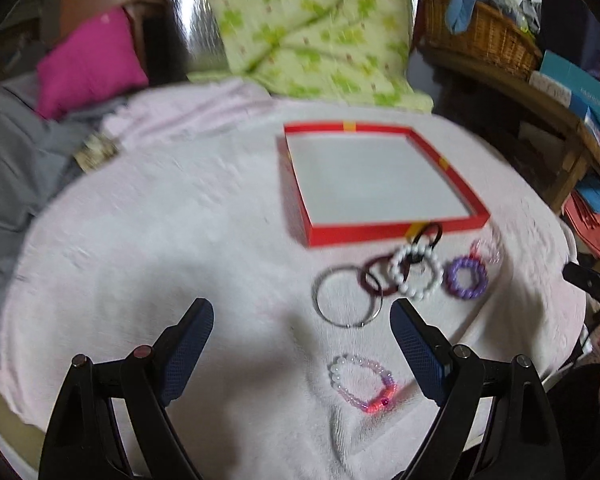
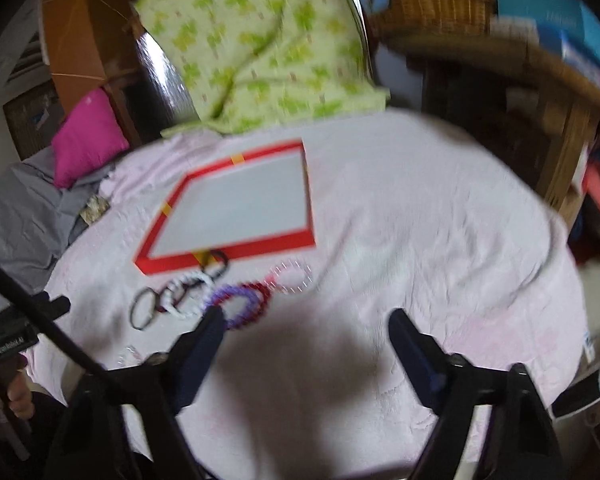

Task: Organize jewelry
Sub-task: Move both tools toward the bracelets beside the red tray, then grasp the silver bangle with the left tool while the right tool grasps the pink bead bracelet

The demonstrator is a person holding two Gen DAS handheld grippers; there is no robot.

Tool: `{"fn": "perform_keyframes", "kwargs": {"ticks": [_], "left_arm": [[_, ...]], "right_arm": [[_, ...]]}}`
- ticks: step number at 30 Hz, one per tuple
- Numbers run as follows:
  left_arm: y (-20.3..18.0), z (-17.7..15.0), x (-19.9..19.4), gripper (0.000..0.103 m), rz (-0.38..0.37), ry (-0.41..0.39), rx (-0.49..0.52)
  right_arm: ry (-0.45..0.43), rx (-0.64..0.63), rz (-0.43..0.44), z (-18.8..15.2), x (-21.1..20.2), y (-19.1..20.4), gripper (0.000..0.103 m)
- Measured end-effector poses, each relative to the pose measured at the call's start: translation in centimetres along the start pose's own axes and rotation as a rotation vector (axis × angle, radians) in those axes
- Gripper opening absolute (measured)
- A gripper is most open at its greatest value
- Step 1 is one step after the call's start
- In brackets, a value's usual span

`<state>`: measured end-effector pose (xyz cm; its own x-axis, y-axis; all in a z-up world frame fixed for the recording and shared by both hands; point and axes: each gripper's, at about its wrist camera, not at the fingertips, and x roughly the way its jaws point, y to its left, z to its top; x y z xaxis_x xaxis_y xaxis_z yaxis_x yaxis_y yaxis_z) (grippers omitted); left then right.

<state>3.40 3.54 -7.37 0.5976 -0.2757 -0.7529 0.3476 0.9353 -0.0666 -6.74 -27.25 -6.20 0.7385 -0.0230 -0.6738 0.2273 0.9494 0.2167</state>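
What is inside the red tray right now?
The red tray shows only its bare grey-white floor in both views. The bracelets lie outside on the towel, by its near wall. Nothing hides its interior.

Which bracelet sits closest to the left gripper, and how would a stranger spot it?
Start at the red tray on the pink blanket. A cluster of rings lies along its near edge; nearer the left gripper, one pearl-and-pink beaded bracelet lies alone, touching no other piece.

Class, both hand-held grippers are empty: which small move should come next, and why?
Probably lower the open left hand-held gripper onto the pink-and-white beaded bracelet. It lies apart from the other bracelets, nearest the fingers, and the red-rimmed shallow box holds nothing yet.
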Motion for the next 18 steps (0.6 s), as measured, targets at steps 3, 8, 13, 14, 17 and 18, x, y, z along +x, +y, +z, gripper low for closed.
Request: {"fn": "perform_keyframes", "kwargs": {"ticks": [3, 8, 13, 14, 17, 18], "left_arm": [[0.4, -0.6, 2.2, 0.09, -0.036, 0.056, -0.021], [1.2, 0.0, 4.0, 0.086, -0.061, 0.086, -0.034], [1.3, 0.6, 6.0, 0.062, -0.094, 0.139, -0.024], [1.3, 0.8, 6.5, 0.057, -0.102, 0.153, -0.025], [0.9, 1.3, 7.5, 0.055, -0.122, 0.176, -0.016], [0.7, 1.4, 7.8, 0.055, -0.123, 0.181, -0.005]], "right_arm": [[0.083, -0.012, 0.015, 0.0, 2.9, -0.4, 0.065], [0.132, -0.008, 0.03, 0.6, 7.0, 0.6, 0.06], [0.174, 0.016, -0.006, 2.0, 9.9, 0.6, 0.041], [0.179, 0.016, -0.009, 2.3, 10.4, 0.6, 0.04], [0.194, -0.012, -0.028, 2.7, 11.6, 0.7, 0.033], [0.206, -0.022, -0.031, 2.7, 12.0, 0.8, 0.028]]}}
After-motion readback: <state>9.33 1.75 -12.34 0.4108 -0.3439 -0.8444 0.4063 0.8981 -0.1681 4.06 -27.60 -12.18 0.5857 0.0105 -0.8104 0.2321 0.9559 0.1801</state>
